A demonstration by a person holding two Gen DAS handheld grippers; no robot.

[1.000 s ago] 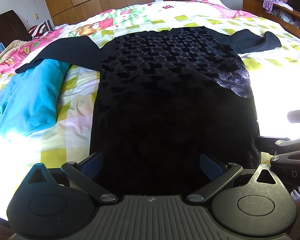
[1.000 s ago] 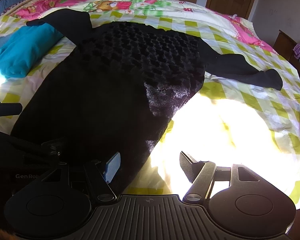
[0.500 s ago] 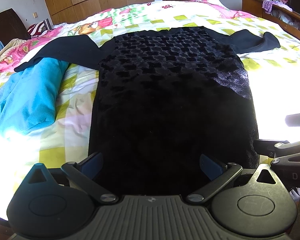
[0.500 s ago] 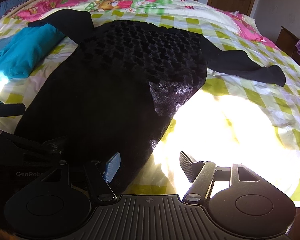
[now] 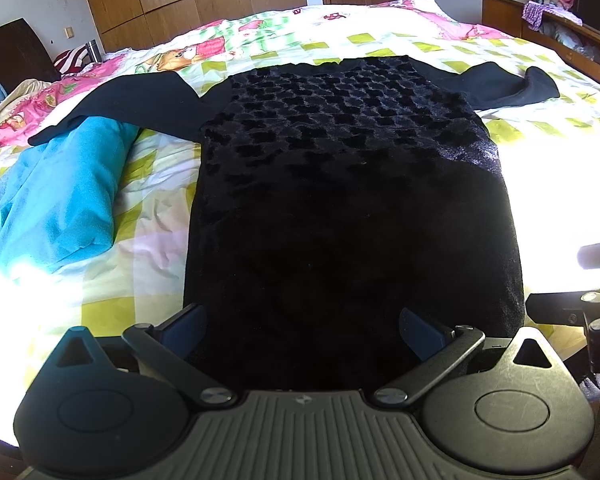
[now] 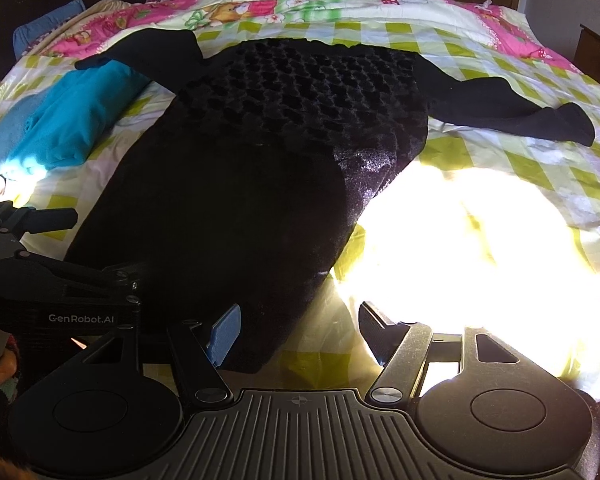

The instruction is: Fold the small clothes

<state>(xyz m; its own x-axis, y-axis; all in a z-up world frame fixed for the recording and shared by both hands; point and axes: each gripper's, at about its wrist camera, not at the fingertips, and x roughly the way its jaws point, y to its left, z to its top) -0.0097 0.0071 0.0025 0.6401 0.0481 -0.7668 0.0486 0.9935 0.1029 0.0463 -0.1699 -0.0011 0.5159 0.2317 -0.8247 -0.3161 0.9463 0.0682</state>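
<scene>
A black velvet long-sleeved top point(image 5: 348, 200) point(image 6: 260, 168) lies flat on the bed with both sleeves spread sideways. My left gripper point(image 5: 304, 332) stands open over the middle of its near hem, nothing between its fingers. My right gripper point(image 6: 300, 332) is also open, at the hem's right corner; its blue left pad point(image 6: 223, 334) sits over the cloth edge and its right finger point(image 6: 374, 330) hangs over bare sheet. The left sleeve point(image 5: 124, 100) rests partly on a blue garment.
A folded turquoise garment point(image 5: 60, 200) point(image 6: 68, 124) lies left of the top on the checked green-and-pink bedsheet point(image 5: 152, 184). Sunlight washes out the sheet point(image 6: 480, 240) on the right. Wooden furniture point(image 5: 556, 36) stands beyond the bed's right side.
Both grippers have crept slightly forward and the view has shifted a little; the top has not moved and both grippers stay open.
</scene>
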